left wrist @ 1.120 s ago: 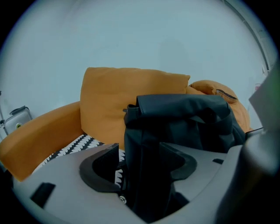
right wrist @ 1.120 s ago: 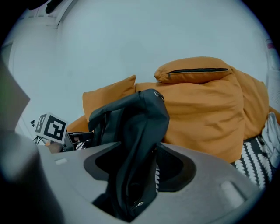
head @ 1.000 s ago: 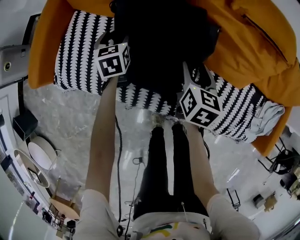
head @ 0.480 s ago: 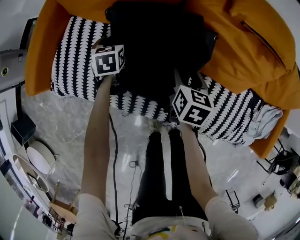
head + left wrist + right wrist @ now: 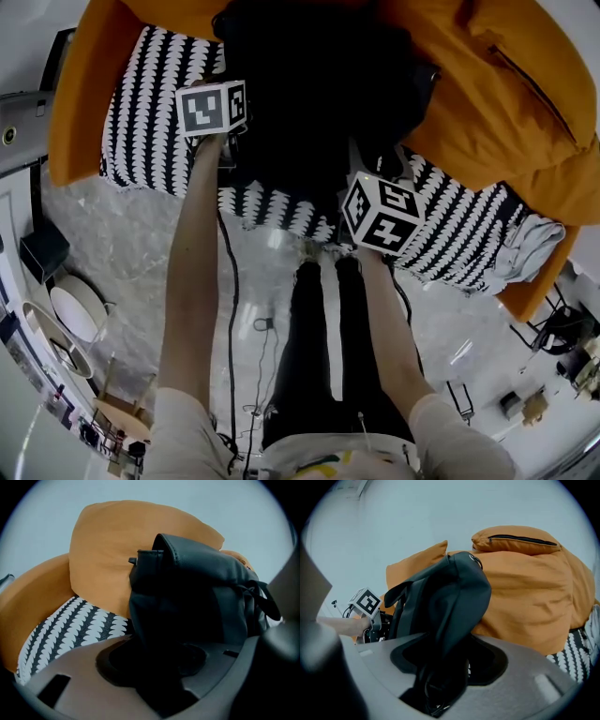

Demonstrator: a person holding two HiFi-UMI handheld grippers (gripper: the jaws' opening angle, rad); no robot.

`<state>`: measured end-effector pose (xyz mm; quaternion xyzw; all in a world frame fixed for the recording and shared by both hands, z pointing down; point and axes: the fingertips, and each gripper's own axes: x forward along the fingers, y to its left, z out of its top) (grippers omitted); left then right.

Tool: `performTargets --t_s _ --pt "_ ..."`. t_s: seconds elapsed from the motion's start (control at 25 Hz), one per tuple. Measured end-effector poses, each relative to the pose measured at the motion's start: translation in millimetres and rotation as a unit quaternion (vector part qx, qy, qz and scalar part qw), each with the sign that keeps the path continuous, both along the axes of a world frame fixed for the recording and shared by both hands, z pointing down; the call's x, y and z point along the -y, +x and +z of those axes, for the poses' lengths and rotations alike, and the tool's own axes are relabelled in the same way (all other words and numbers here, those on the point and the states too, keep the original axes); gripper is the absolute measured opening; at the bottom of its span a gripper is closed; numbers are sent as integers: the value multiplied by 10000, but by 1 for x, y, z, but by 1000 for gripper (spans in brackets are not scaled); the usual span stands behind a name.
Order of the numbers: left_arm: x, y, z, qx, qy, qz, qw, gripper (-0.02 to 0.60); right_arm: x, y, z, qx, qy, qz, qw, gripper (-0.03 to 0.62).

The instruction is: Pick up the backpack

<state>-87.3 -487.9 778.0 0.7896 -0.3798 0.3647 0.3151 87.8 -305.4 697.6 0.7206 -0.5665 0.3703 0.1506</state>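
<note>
A pale marbled floor (image 5: 141, 244) lies under an orange sofa (image 5: 80, 103) whose seat carries a black-and-white patterned cover (image 5: 150, 103). Plump orange cushions (image 5: 525, 597) are heaped along the back, and one with a dark zip (image 5: 520, 541) sits on top of them.

The black backpack (image 5: 319, 84) stands upright in the middle of the seat. It leans back against the cushions, with its straps hanging at the side.

The person stands in front of the sofa with both arms stretched forward, one gripper at each flank of the bag. The left gripper (image 5: 159, 667) is tipped steeply down and its jaws are closing, with the bag's dark fabric running between them. Whether the pads already press on it is lost, black against black.

The right gripper (image 5: 445, 667) has its jaws wide and closing, and a fold of the backpack and a loop of strap hang down between them. The left gripper's marker cube (image 5: 365, 603) shows just beyond the bag in the right gripper view.
</note>
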Motion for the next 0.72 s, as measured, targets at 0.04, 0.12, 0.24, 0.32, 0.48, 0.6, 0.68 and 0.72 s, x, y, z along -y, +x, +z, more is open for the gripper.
performTargets --t_s 0.04,0.12,0.24,0.32,0.48,0.6,0.68,0.72 --pt "-2 1 1 -40 -87 19 10000 177 0 0 1 6 3 -19 10000 225" --pt "-3 3 2 -101 -193 35 9998 138 1 -1 2 20 12 -59 10000 224" --pt "-5 4 -1 -56 -107 104 9999 105 2 -1 1 -15 -2 -123 9999 213" --pt "-7 5 -3 23 31 107 9999 95 2 -2 1 -96 -60 -211 9997 196" --pt "-12 7 -7 172 272 163 9993 78 2 -7 1 -256 -104 -380 9989 130" --pt "-14 7 -14 197 429 256 9986 71 0 -9 -1 -260 -68 -348 9990 95" --pt "-17 7 -18 219 535 286 9979 66 -1 -7 -1 -274 -44 -319 9991 81" --pt "-18 8 -22 233 598 293 9975 66 -2 -6 -2 -293 -31 -316 9991 77"
